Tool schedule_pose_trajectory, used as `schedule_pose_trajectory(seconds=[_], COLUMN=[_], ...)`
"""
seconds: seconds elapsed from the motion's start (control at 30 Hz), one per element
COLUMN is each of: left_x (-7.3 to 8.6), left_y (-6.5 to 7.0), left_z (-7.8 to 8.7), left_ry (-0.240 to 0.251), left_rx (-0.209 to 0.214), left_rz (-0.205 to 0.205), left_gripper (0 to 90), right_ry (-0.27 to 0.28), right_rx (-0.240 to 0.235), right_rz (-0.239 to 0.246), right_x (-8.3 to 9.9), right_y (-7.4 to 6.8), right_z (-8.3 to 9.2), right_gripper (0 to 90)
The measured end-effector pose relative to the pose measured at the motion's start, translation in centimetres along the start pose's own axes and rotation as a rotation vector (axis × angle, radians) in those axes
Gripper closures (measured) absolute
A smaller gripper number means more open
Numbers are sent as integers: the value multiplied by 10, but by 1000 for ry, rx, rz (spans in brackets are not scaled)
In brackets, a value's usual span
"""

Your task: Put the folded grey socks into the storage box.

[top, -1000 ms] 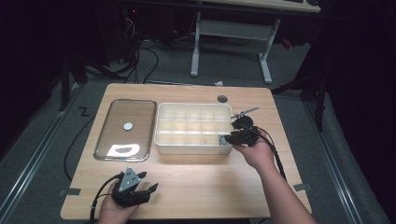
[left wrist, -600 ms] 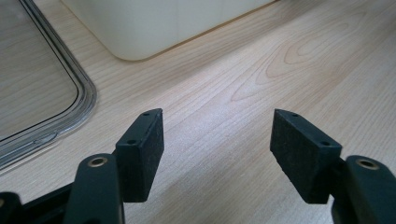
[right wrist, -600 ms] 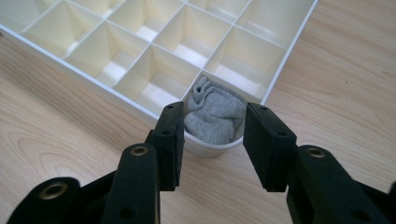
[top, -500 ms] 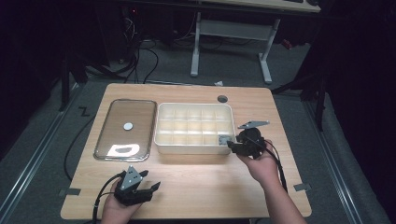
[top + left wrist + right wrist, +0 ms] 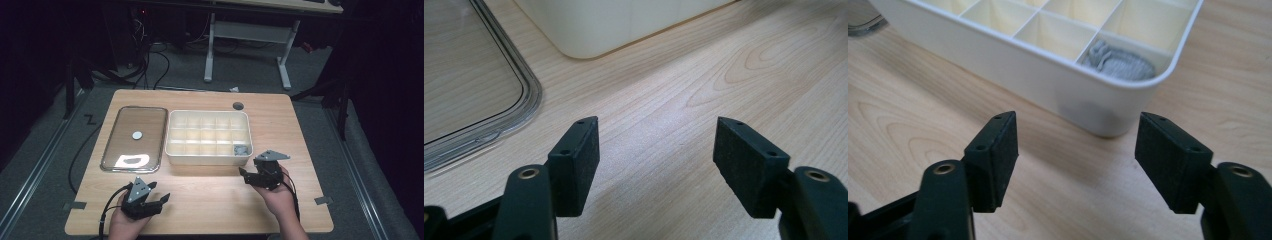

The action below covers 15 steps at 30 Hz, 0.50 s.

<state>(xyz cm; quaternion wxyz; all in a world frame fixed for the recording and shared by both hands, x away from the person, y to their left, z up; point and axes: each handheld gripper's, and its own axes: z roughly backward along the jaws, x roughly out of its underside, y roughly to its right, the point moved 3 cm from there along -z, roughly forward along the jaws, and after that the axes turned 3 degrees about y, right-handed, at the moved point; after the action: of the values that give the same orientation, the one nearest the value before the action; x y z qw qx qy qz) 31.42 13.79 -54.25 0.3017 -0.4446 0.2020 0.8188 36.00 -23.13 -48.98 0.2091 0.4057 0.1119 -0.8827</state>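
Note:
A white compartment box (image 5: 208, 134) stands mid-table. A small crumpled grey piece (image 5: 242, 149) lies in its near right compartment, and in the right gripper view it shows as the same grey piece (image 5: 1118, 64) just behind the box's rounded corner (image 5: 1108, 107). My right gripper (image 5: 246, 176) hovers low over the wood in front of that corner. Its jaws have just been opening and are open, with nothing between them (image 5: 1078, 142). My left gripper (image 5: 159, 193) rests near the table's front left, open and empty (image 5: 656, 145), pointing at bare wood.
A clear plastic lid (image 5: 135, 137) lies flat to the left of the box, and its rim (image 5: 526, 87) is close ahead of the left gripper. A dark round cable hole (image 5: 238, 106) sits behind the box. Bare wood lies between the two hands.
The right gripper drew back from the box's near right compartment toward the front of the table and sank, its jaws spreading wider. The grey piece stays in the compartment. The left gripper kept still.

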Motion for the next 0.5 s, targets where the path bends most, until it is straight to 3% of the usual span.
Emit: schedule_pose_trajectory(seconds=[0.2, 0.27, 0.37, 0.4, 0.5], left_x=[0, 1, 3, 4, 4], left_y=[1, 2, 2, 1, -1], left_z=[-1, 0, 2, 3, 6], left_ry=[-4, -3, -2, -1, 3], left_rx=[-5, -9, -19, -23, -34], left_rz=[-3, 1, 6, 6, 10], left_gripper=[359, 360, 362, 362, 363], right_ry=[-3, -6, 46, 38, 33], right_rx=[11, -6, -8, -23, -1], right_rz=[-36, -49, -67, -67, -34], right_x=[27, 39, 60, 66, 72], right_y=[-5, -9, -16, -19, -23], right_z=[-6, -8, -3, 0, 3], right_gripper=[232, 170, 181, 169, 178])
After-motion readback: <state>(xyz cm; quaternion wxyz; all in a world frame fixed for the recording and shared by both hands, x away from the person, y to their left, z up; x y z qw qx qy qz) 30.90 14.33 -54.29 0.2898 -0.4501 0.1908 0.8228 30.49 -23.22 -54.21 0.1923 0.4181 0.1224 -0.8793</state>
